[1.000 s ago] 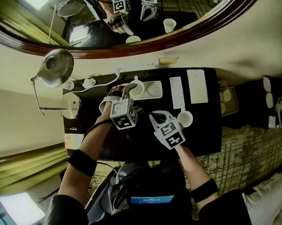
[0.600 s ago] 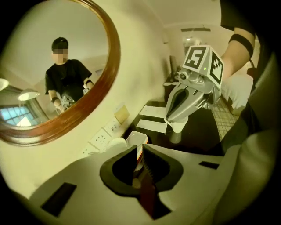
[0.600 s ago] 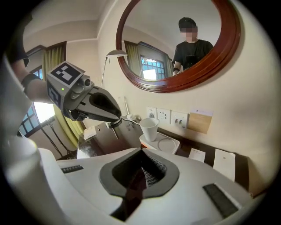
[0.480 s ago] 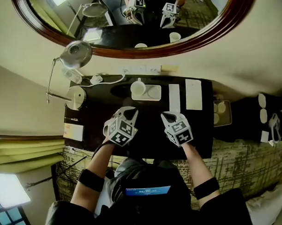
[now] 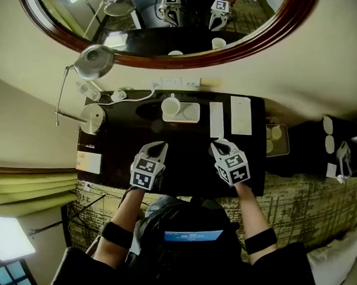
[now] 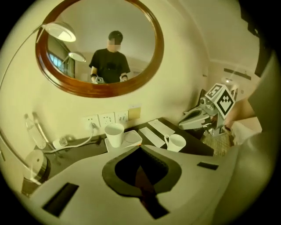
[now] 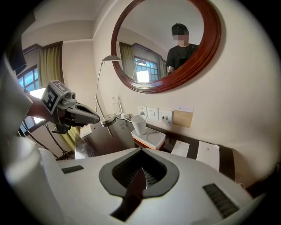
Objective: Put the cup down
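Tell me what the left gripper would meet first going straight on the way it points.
Probably the dark desk top, just short of the white tray with the cup; depth is unclear.

- A cream wall [image 5: 274, 72] fills the top of the head view, from 10 to 2 o'clock.
- An oval mirror with a dark wood frame [image 5: 169, 61] hangs on it at 12 o'clock.
- A dark desk [image 5: 183, 165] stands at the centre against the wall.
- White wall sockets [image 5: 169, 81] sit just above its far edge.
- A metal desk lamp [image 5: 95, 57] leans in at 10 o'clock.
- Yellow-green curtains [image 5: 31, 186] hang at 8 o'clock.
- Below them is a bright window [image 5: 11, 241].
- Patterned carpet [image 5: 305, 196] shows at 4 o'clock.
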